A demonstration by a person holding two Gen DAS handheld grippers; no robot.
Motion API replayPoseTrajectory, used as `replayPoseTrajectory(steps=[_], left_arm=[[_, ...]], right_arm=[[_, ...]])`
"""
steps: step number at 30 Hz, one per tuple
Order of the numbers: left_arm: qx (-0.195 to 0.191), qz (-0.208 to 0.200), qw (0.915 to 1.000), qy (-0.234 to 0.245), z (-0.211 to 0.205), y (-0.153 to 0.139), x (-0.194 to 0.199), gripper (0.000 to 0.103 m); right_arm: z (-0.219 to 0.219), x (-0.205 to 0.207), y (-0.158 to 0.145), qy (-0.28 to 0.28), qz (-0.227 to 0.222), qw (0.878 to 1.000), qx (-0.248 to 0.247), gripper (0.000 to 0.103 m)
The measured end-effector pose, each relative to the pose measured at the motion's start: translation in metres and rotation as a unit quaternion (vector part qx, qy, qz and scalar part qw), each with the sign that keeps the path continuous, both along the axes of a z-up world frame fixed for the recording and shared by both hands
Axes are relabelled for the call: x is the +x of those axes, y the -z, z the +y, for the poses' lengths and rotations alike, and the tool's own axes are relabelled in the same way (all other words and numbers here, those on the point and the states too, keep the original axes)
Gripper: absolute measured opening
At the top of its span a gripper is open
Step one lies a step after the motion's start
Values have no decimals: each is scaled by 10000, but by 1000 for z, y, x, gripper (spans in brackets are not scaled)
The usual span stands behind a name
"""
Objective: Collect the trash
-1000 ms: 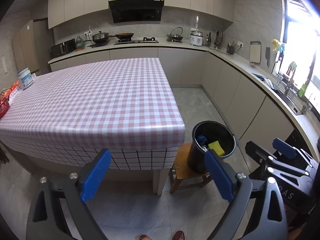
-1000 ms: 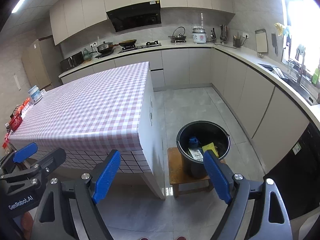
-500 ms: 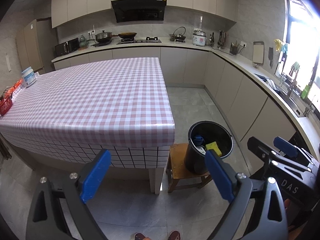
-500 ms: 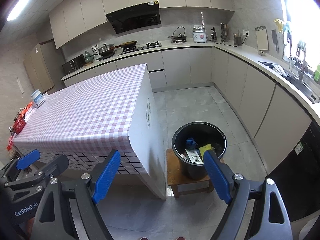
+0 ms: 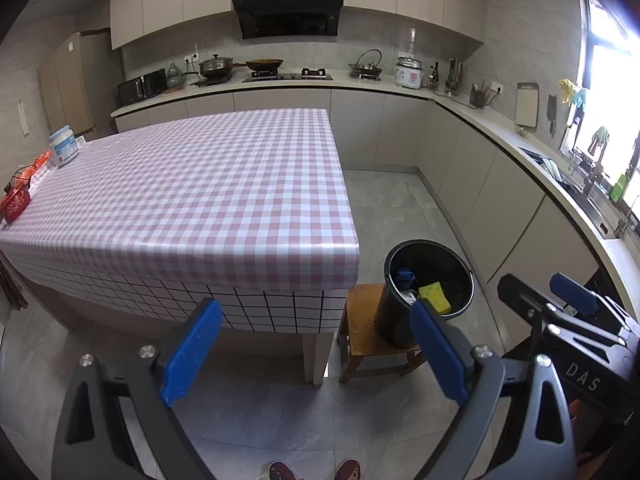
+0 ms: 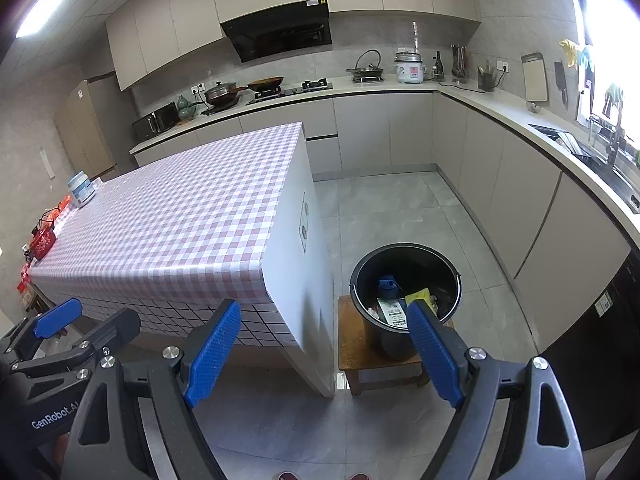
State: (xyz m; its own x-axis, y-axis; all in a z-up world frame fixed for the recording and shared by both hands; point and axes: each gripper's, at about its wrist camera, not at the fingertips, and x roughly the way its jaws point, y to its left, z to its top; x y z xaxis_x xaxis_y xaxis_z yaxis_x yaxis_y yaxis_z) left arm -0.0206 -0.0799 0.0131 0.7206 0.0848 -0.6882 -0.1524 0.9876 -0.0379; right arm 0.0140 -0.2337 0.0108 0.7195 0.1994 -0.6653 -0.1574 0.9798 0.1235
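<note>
A black bin (image 5: pixel 430 276) (image 6: pixel 406 280) stands on a low wooden stool (image 5: pixel 362 330) (image 6: pixel 352 344) by the table's near right corner. Inside it lie a yellow sponge (image 5: pixel 434 296), a blue item (image 6: pixel 388 285) and a white labelled packet (image 6: pixel 394 310). My left gripper (image 5: pixel 314 350) is open and empty, held back from the table above the floor. My right gripper (image 6: pixel 326 346) is open and empty too, to the right of the left one; it also shows at the right edge of the left wrist view (image 5: pixel 560 308).
The pink checked table (image 5: pixel 200 184) (image 6: pixel 180 224) carries a white tub (image 5: pixel 63 150) and red packets (image 5: pixel 15 202) at its far left. Kitchen counters with a stove, pots and a sink line the back and right walls. Grey tile floor lies between table and counters.
Both grippers have drawn back and risen slightly from the table and bin. Their jaws stay open and empty.
</note>
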Motion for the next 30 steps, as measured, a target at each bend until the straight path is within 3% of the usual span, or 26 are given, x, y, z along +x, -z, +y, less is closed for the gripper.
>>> replayPoseTrajectory(steps=[24,30], left_arm=[[-56,17,9999,116,10,2,5,96],[-180,-183,9995,204,14,1,3,96]], right_arm=[[5,3,2,-19,23,10000,-25,87],[7,2,2,86,0,10000,-49,86]])
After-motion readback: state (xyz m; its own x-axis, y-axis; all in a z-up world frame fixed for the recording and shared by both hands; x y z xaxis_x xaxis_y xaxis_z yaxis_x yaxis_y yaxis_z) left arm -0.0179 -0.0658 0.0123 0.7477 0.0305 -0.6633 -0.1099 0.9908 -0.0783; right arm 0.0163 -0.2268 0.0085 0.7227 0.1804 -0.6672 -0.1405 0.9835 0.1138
